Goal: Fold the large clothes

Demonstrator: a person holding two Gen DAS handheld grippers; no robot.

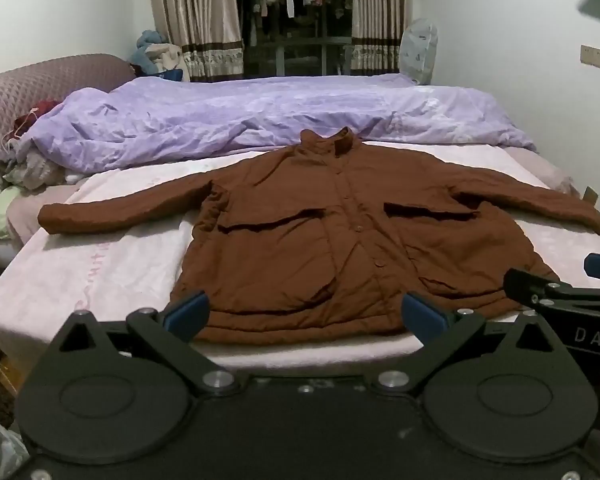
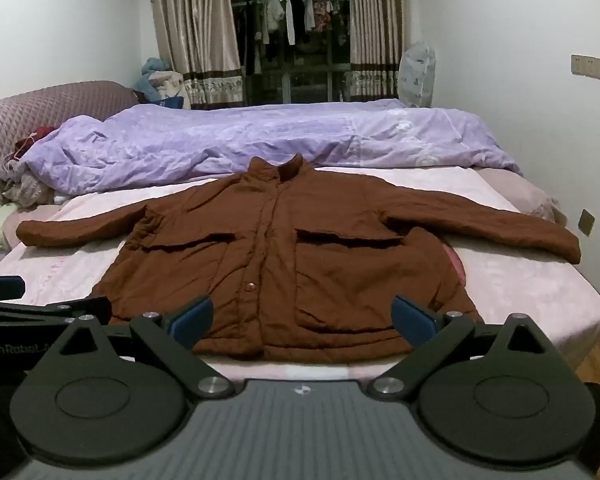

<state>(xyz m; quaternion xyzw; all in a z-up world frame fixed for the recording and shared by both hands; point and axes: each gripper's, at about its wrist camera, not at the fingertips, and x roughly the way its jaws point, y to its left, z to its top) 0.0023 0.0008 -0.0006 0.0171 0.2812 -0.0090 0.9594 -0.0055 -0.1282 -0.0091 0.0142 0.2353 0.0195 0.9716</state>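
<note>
Open bedsheet [image 2: 520, 280] flanking the jacket [image 2: 300, 256]

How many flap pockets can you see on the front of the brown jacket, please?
2: the left flap pocket and the right flap pocket, one on each side of the button placket on the brown jacket. Lower pockets near the hem may be hidden in folds.

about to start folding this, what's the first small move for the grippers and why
Probably bring each gripper to a sleeve cuff: the brown jacket lies flat with both sleeves spread, and the left gripper and right gripper are open, holding nothing.

Dim indoor light, soft focus — bowed edges
</note>
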